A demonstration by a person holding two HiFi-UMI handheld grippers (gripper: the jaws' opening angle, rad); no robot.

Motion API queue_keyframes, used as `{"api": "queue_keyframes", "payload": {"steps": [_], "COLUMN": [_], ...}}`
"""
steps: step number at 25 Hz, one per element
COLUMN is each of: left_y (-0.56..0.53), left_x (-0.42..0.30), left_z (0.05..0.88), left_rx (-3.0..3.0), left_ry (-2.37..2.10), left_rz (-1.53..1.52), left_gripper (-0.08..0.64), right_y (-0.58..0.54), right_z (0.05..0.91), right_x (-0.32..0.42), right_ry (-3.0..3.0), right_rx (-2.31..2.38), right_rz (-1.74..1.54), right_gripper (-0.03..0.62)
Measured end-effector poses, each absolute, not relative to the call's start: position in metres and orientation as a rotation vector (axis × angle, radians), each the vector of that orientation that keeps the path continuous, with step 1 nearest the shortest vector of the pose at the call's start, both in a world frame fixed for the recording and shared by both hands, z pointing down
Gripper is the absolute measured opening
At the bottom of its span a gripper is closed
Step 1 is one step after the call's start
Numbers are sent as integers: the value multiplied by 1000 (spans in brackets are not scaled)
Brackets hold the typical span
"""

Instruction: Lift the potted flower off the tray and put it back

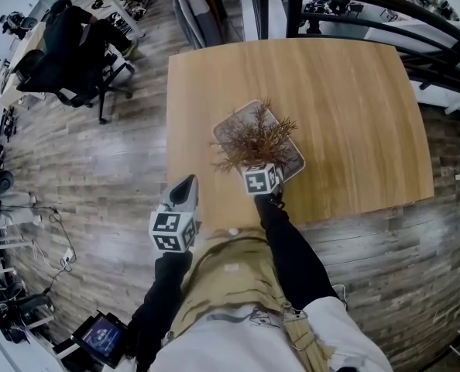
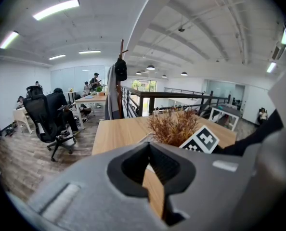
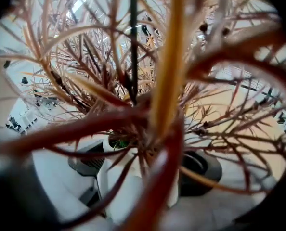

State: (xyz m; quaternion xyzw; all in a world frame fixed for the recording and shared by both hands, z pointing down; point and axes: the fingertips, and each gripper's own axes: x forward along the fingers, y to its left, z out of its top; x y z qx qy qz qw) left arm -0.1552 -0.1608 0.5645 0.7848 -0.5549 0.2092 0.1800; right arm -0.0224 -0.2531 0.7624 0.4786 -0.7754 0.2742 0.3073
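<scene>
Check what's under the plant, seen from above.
A tray on the table. From above, branches cover the pot and the tray's middle. The right gripper view shows a white pot.

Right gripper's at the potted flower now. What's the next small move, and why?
Probably raise the right gripper straight up a little, slowly. Its pads look pressed on both sides of the white pot, and the flower sits over the tray, hiding the pot's base.

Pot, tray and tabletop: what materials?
The small white pot: smooth, matte, ceramic or plastic, unclear. The shallow square grey tray: thin raised rim, likely metal or plastic. The light rectangular tabletop: straight grain lines, wood or wood-look laminate, satin.
</scene>
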Motion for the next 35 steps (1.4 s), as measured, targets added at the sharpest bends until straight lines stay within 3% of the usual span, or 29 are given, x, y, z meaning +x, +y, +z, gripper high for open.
{"api": "queue_keyframes", "payload": {"steps": [35], "left_y": [-156], "left_x": [-155], "left_z": [563], "left_rx": [2229], "left_ry": [-1547], "left_rz": [564], "left_gripper": [2], "right_y": [-237], "right_z": [746], "right_x": [-22], "right_ry": [-2115], "right_rx": [1243], "right_rz": [638], "right_gripper": [466]}}
